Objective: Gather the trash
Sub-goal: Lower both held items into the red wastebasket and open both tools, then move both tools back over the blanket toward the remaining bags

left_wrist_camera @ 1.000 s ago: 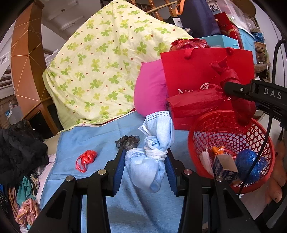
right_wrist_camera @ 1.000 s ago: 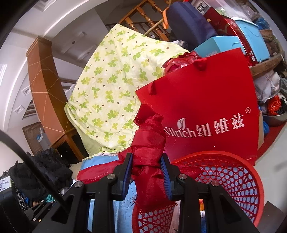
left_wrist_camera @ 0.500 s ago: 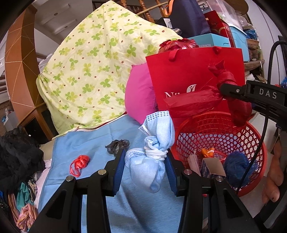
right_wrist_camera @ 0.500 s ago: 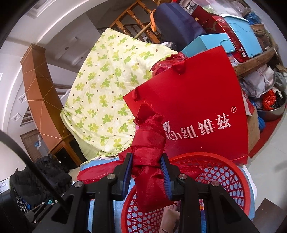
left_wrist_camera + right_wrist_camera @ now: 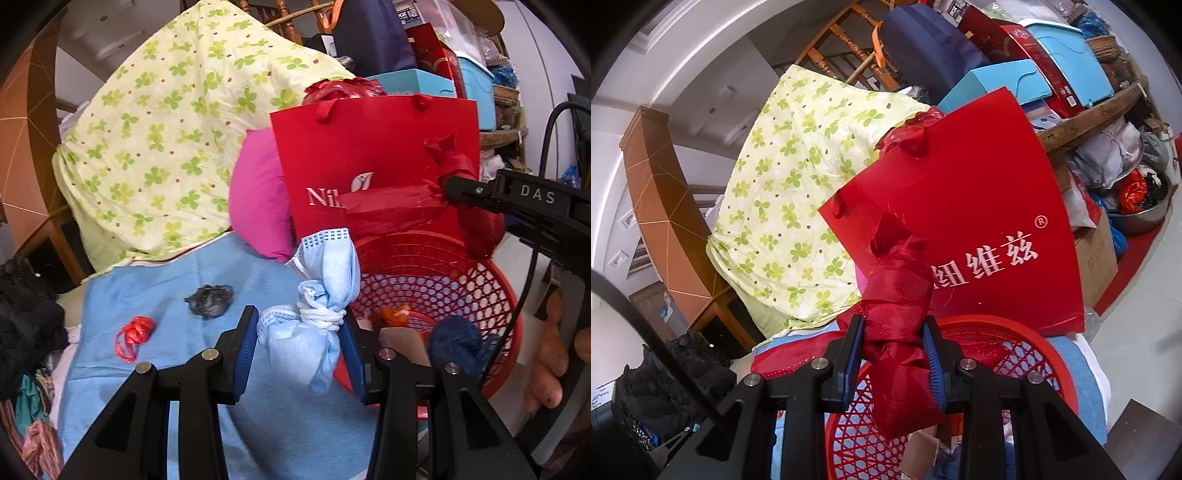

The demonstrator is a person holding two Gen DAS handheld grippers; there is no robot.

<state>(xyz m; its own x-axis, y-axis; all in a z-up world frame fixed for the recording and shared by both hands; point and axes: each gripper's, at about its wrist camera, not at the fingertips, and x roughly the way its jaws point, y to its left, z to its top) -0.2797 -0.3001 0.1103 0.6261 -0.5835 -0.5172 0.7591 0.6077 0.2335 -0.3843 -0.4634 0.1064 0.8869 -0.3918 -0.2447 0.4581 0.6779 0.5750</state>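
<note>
My left gripper (image 5: 299, 334) is shut on a knotted blue face mask (image 5: 321, 291), held above the blue cloth (image 5: 155, 280) just left of the red mesh basket (image 5: 495, 280). My right gripper (image 5: 894, 341) is shut on a knotted red ribbon (image 5: 899, 291) and holds it over the basket (image 5: 1008, 325); it also shows in the left wrist view (image 5: 458, 184) at the right. The basket holds a dark blue wad (image 5: 456, 341), a small box and an orange scrap. A red plastic scrap (image 5: 135, 334) and a dark crumpled scrap (image 5: 210, 299) lie on the cloth.
A red paper bag (image 5: 369, 162) stands behind the basket, next to a pink cushion (image 5: 255, 206) and a clover-print quilt (image 5: 162, 147). Dark clothes (image 5: 26, 310) pile at the left. Boxes and bins are stacked at the back right.
My left gripper has moved right with the mask, nearer the basket. My right gripper has shifted with the ribbon further over the basket.
</note>
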